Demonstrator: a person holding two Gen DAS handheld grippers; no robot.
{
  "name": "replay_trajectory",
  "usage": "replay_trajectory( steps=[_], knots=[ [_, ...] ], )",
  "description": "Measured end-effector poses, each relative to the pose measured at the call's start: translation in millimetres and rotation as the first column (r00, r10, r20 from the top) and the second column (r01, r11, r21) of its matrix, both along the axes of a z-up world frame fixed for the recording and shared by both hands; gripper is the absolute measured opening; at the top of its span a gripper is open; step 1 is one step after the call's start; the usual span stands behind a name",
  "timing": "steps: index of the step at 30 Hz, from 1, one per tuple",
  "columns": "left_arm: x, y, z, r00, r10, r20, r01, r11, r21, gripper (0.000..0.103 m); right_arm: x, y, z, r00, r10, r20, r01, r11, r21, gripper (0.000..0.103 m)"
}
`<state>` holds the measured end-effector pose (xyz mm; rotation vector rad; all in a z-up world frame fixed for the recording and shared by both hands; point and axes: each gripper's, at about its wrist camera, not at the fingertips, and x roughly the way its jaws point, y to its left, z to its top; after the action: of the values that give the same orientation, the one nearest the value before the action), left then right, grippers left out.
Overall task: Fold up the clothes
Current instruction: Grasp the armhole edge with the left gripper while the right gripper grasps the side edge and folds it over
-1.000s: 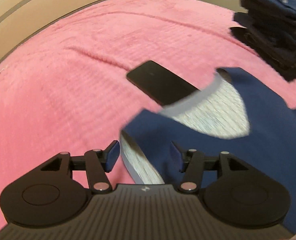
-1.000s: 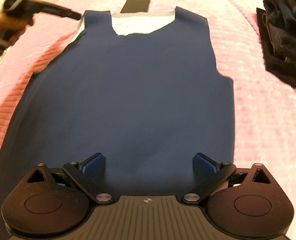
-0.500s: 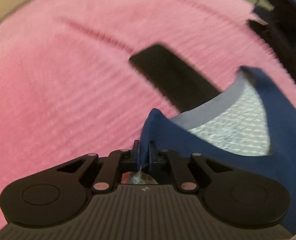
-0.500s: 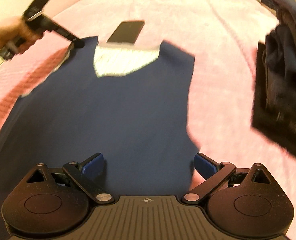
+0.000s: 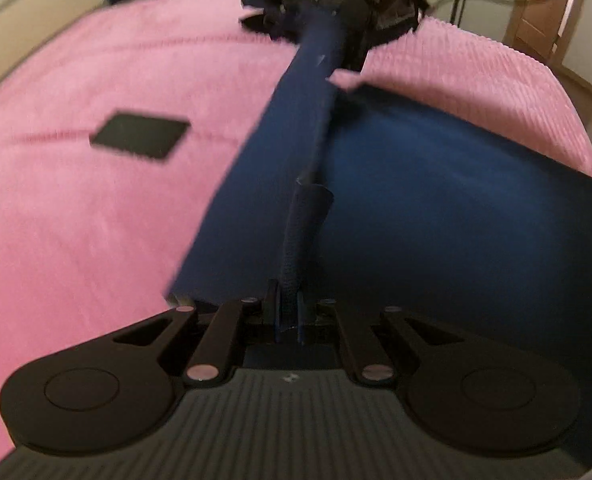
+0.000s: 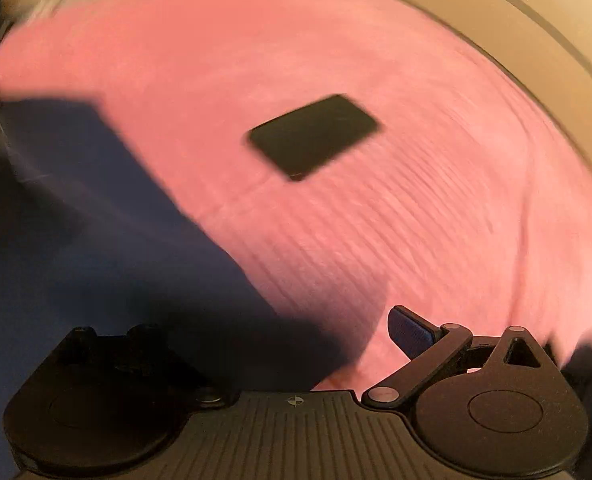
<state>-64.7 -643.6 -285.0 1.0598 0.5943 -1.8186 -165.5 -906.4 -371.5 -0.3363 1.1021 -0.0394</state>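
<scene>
Pinching a bunched strap of the navy top [image 5: 436, 208], your left gripper [image 5: 290, 312] has its jaws fully closed on the cloth, and a taut ridge of fabric runs straight away from them toward the far edge of the bed [image 5: 96, 200]. That ridge is the line to watch: the top lies ahead and to the right of the left jaws, its long axis stretching forward along the fingers, with one flap standing up on the left of the ridge and the broad body spread flat on the right. At the ridge's far end sits a dark shape that may be your right gripper or hand, but it is too blurred and small to tell.

In the right wrist view, the right gripper [image 6: 296, 344] looks wide open; one blue pad [image 6: 410, 334] stands clear over the pink cover, holding nothing. The opposite finger is lost in shadow against the navy cloth [image 6: 96, 260], so you cannot tell whether it touches the fabric. Here the top lies to the left of the jaws, so its edge is nearest that hidden finger.

A dark flat phone [image 5: 140, 142] rests on the bed well apart from the top. The top's neckline and hem are not visible, and the right wrist view is heavily smeared.
</scene>
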Motion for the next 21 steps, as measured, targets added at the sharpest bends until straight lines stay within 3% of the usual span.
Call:
replay_trajectory(
  steps=[3,7,12,14,16,18,19,20,21],
  knots=[
    [-2.5,10.6,-12.0,0.999,0.049,-0.01,-0.049,0.999,0.013,0.005,-5.2,23.3,-1.8,0.988,0.138,-0.076,-0.141,0.989,-0.043,0.099],
    [-0.2,14.1,-12.5,0.996,0.087,-0.016,-0.087,0.996,-0.02,0.005,-24.7,60.0,6.5,0.96,0.26,-0.106,-0.272,0.956,-0.112,0.099],
    [3.4,17.3,-5.4,0.995,0.104,-0.008,-0.104,0.993,-0.062,0.005,-53.6,105.9,21.6,0.954,0.295,-0.057,-0.301,0.935,-0.185,0.096],
    [3.1,20.5,-0.6,0.995,0.105,-0.005,-0.105,0.992,-0.074,0.005,-61.9,120.9,19.7,0.948,0.313,-0.064,-0.319,0.927,-0.196,0.071],
    [4.0,21.6,2.5,0.995,0.101,0.002,-0.1,0.992,-0.08,0.005,-69.3,134.5,15.6,0.939,0.334,-0.08,-0.344,0.918,-0.2,0.067],
    [2.1,24.3,4.9,0.996,0.093,0.011,-0.092,0.992,-0.086,0.005,-74.2,141.9,7.8,0.937,0.333,-0.104,-0.347,0.916,-0.198,0.053],
    [0.5,25.4,6.0,0.996,0.087,0.019,-0.085,0.992,-0.088,0.005,-76.8,142.9,3.2,0.941,0.321,-0.112,-0.338,0.919,-0.204,0.04],
    [-1.5,26.2,7.1,0.996,0.081,0.028,-0.078,0.993,-0.092,0.005,-78.4,143.6,-0.9,0.946,0.3,-0.121,-0.319,0.926,-0.203,0.016],
    [-3.6,26.9,8.3,0.997,0.075,0.036,-0.071,0.993,-0.096,0.005,-80.2,143.4,-2.9,0.954,0.274,-0.124,-0.294,0.936,-0.194,0.005]
  ],
)
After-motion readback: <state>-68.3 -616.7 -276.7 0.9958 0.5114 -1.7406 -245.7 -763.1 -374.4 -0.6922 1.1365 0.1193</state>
